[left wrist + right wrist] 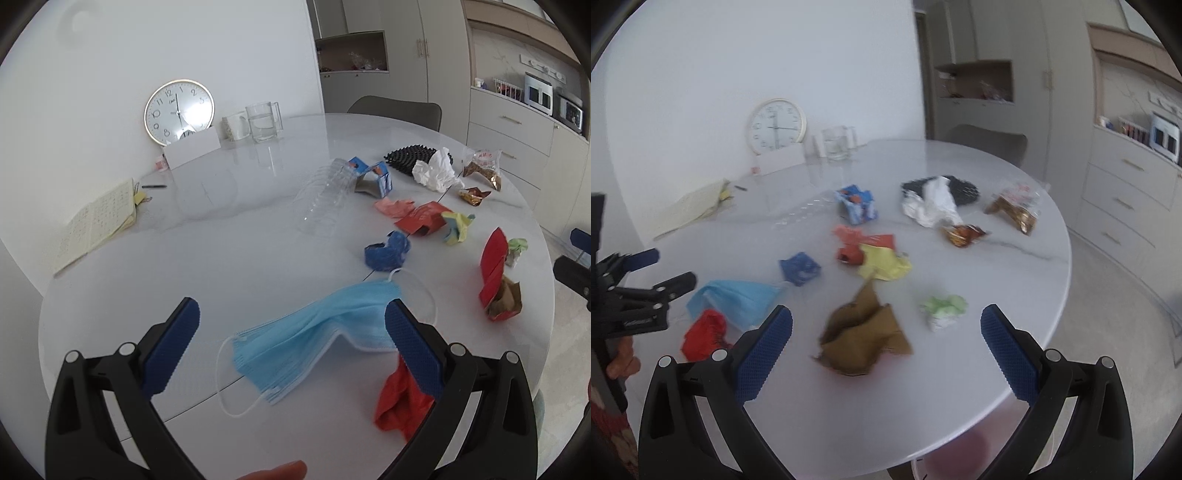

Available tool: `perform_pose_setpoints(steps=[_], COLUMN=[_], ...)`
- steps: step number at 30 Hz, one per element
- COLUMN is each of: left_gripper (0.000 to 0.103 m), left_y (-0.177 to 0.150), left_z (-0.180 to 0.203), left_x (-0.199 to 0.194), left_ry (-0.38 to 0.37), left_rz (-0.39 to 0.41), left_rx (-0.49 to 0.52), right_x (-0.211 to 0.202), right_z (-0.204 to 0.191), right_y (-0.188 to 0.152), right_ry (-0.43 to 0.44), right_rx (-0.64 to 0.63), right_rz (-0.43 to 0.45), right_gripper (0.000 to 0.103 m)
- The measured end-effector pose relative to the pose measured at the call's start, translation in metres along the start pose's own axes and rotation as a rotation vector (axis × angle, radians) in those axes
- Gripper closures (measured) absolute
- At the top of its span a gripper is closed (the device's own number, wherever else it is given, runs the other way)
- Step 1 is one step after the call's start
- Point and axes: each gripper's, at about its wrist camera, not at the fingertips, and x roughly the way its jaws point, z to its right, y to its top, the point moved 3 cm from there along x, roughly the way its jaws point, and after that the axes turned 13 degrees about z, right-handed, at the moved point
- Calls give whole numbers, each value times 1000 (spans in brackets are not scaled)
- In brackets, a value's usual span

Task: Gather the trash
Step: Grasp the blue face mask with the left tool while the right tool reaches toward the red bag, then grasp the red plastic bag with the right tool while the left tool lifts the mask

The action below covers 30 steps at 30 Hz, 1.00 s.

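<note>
Trash lies scattered on a round white table (258, 240). My left gripper (291, 317) is open above a light blue face mask (310, 336), with a red crumpled bag (399, 402) just past its right finger. My right gripper (886, 321) is open above a brown crumpled paper bag (864, 332); a green and white wad (943, 310) lies to its right. The mask (738, 299) and red bag (703, 332) also show in the right wrist view, beside the left gripper (665, 273). A blue wad (388, 251), red wrappers (421, 218) and a clear plastic bottle (328, 199) lie further back.
A clock (179, 110), white card holder (192, 149), mug (236, 125) and glass jug (264, 122) stand at the table's far side. An open notebook (96, 218) lies at the left. A black mat (410, 155), white tissue (436, 170) and snack bags (484, 166) lie far right.
</note>
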Motion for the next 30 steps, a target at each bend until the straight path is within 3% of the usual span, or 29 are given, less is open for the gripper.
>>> perform_pose_setpoints(steps=[4,8,13,17,20,21,24,26,30], left_gripper=[6,7,7,7,9,12,36,58,72], left_y=[-9,-14,-16,-18,-24,-25,-28,-30,-34], left_z=[-13,-11,-2,2,2,1,-2,-4,-6], left_x=[5,11,22,31,45,51,65,75,77], left_ry=[-20,-140,-297,-414,-474,-493,-541,-560,-522], left_rz=[-15,15,74,65,16,-1,-57,-103,-113], left_rx=[-29,-7,159,306,350,350,296,235,203], right_x=[-5,-4,0,3,7,9,13,17,28], right_z=[-34,-59,-73,-81,-88,-90,-96,-100,-104], right_y=[-3,-9,-14,-17,-18,-18,-17,-18,-19], right_ry=[107,209,249,286,300,303,313,325,325], right_rx=[-72,-93,-131,-132,-130,-131,-135,-130,-108], right_rz=[5,-23,-61,-88,-102,-107,-121,-131,-154], right_gripper=[2,2,2,2,2,2,2,2,2])
